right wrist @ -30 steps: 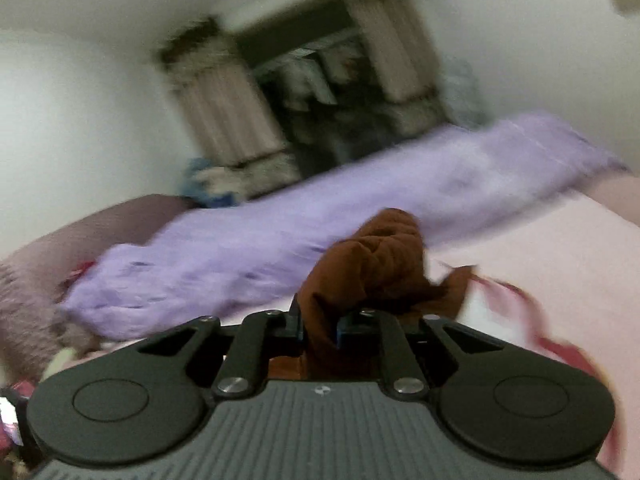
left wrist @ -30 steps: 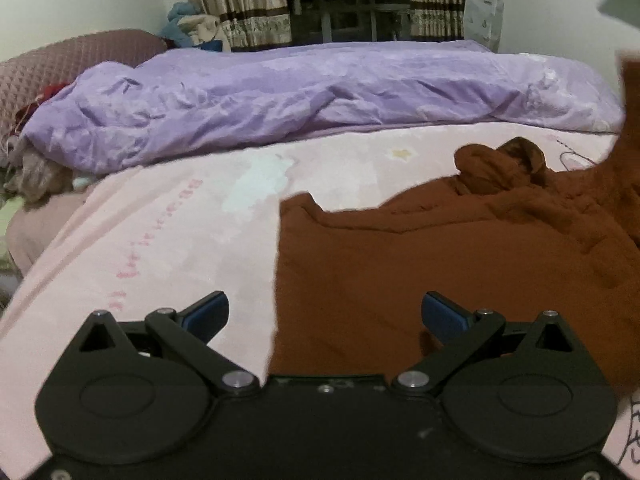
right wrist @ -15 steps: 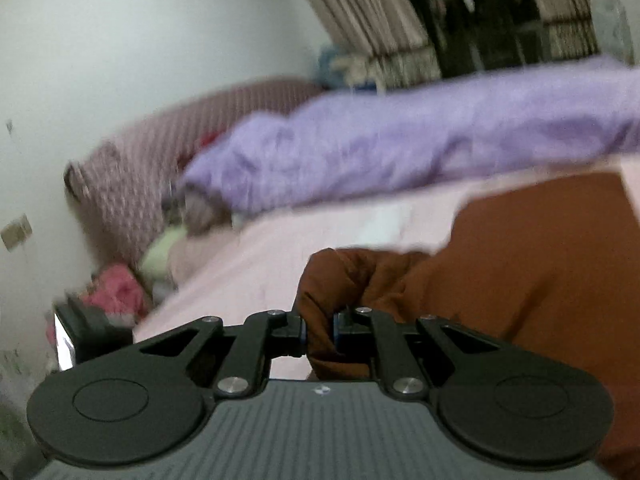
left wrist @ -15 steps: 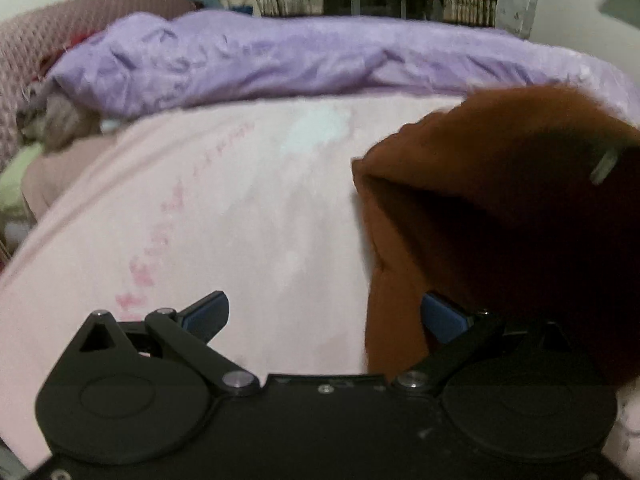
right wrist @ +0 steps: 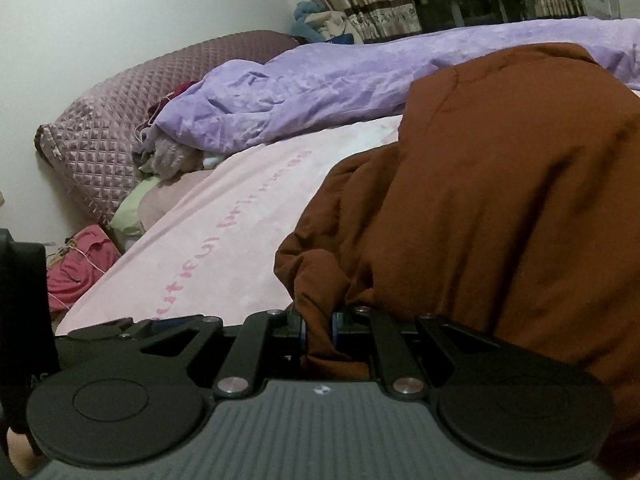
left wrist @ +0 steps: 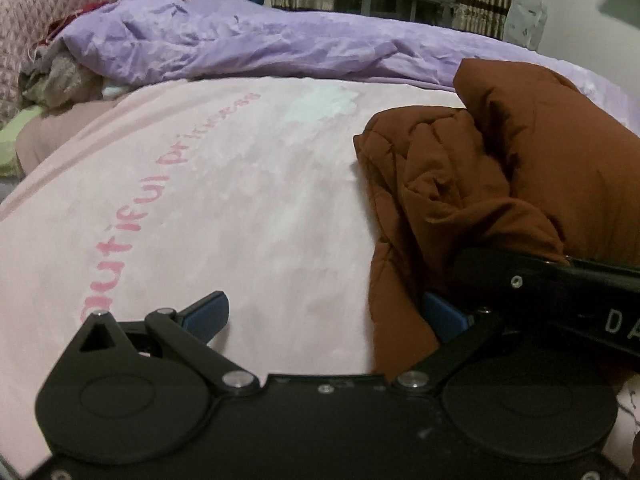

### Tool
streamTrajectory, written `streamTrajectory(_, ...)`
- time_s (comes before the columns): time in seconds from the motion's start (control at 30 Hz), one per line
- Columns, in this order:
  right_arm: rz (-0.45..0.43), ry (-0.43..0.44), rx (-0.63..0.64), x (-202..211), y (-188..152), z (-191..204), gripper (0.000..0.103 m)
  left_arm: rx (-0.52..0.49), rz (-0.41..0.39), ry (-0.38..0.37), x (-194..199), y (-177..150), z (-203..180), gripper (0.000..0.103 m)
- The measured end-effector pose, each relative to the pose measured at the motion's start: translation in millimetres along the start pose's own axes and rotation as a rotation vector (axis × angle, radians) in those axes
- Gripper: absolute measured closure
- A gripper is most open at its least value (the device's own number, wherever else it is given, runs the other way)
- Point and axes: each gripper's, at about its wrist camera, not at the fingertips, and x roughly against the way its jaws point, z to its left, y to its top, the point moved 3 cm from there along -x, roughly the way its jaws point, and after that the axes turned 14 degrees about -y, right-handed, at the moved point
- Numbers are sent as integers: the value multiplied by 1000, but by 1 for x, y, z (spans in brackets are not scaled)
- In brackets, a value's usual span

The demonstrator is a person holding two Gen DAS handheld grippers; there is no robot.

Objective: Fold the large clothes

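left wrist view: left gripper (left wrist: 326, 314) at the bottom of the frame, jaws wide apart, nothing pinched. its blue left pad sits over the pink sheet (left wrist: 224, 200); the right pad lies against the near edge of the brown garment (left wrist: 512, 152). the garment is bunched in the right half of the frame, lying on the sheet, one fold raised toward upper right. a black bar of the right gripper (left wrist: 560, 280) crosses in from the right edge, low, over the garment. pink lettering curves up the sheet at left. a crumpled purple duvet (left wrist: 280, 40) runs across the top; a quilted mauve pillow (left wrist: 32, 20) is in the upper left corner.

right wrist view: right gripper (right wrist: 318, 330) at bottom centre, jaws nearly together and clamped on a fold of the brown garment (right wrist: 500, 200), cloth visible between the pads. the garment fills the right half and drapes over the gripper's right side. sheet at centre left, duvet along the top, pillow at left.
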Motion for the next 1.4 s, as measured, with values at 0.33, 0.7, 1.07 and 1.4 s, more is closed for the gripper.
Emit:
streamTrajectory(0.33,-88,-35,217,42,23,32,62,-4,-13,-8,29,4,-15,0)
streamTrajectory(0.7,-261,-487,98,121,72,-61,29,-201,-45,-159,57,20,-96,0)
streamTrajectory(1.07,-100,-568,-35,72,44,-138,36,-160,-18,-280,45,50,-123,0)
streamTrajectory(1.4,-109,-549,-53,68,41,-137,38,-77,-2,-332,36,52,-113,0)
